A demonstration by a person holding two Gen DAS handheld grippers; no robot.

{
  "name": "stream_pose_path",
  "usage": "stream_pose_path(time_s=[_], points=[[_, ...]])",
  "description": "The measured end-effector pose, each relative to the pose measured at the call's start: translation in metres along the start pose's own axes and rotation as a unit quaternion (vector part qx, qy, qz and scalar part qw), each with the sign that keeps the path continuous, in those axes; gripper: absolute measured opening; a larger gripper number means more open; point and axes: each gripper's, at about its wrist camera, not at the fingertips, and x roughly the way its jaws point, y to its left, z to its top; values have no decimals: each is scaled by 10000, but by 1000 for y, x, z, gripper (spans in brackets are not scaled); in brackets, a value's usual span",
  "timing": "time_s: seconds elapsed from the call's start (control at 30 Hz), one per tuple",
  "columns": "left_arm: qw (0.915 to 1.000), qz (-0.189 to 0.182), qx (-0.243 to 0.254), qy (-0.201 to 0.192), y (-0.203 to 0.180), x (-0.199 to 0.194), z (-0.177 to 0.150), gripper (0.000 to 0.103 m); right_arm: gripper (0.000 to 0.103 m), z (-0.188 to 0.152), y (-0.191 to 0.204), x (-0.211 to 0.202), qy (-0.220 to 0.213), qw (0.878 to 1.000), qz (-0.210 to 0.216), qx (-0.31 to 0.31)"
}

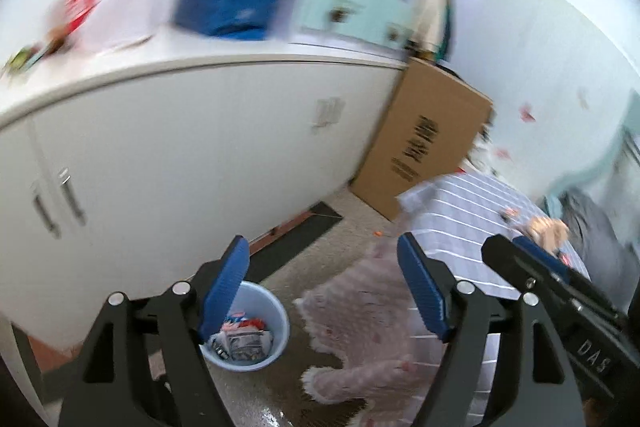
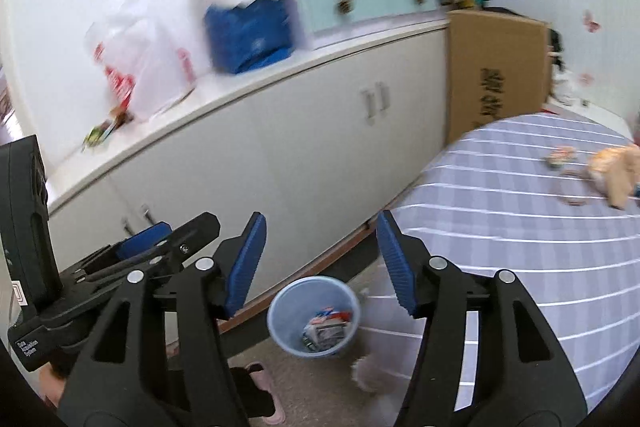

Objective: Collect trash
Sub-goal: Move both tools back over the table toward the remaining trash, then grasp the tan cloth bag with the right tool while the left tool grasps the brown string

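Place: we take this for a lived-in bedroom | landmark: bed with striped sheet [image 2: 520, 211] | beside it: white cabinet [image 2: 280, 155] piled with bags (blurred), cardboard box [image 2: 496, 67] at its far end | below: blue bin [image 2: 312, 315], pink slipper [image 2: 264, 387] on carpet

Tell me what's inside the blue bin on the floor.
The blue bin holds crumpled wrappers, printed red, white and grey. Anything beneath them, and the bin's bottom, is covered.
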Motion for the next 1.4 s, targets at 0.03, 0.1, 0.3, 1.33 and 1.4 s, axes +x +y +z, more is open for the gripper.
stream_pose_path(time_s=[0.03, 0.1, 0.3, 1.33, 1.4], points=[[9996, -201, 173, 81, -21, 3, 1, 75, 59, 1, -17, -10, -54, 9999, -130, 86], [9979, -397, 454, 255, -57, 13, 2, 75, 60, 2, -48, -27, -160, 9989, -385, 225], [9884, -559, 1221, 706, -144, 55, -9, 75, 65, -4, -157, -58, -229, 9884, -1271, 802], [9404, -1052, 3007, 1189, -315, 177, -37, 75, 26, 4, -316, 13, 737, 9733, -1661, 1405], [9378, -1040, 3087, 1197, -320, 179, -40, 75, 27, 4, -317, 15, 790, 9722, -1673, 1433]])
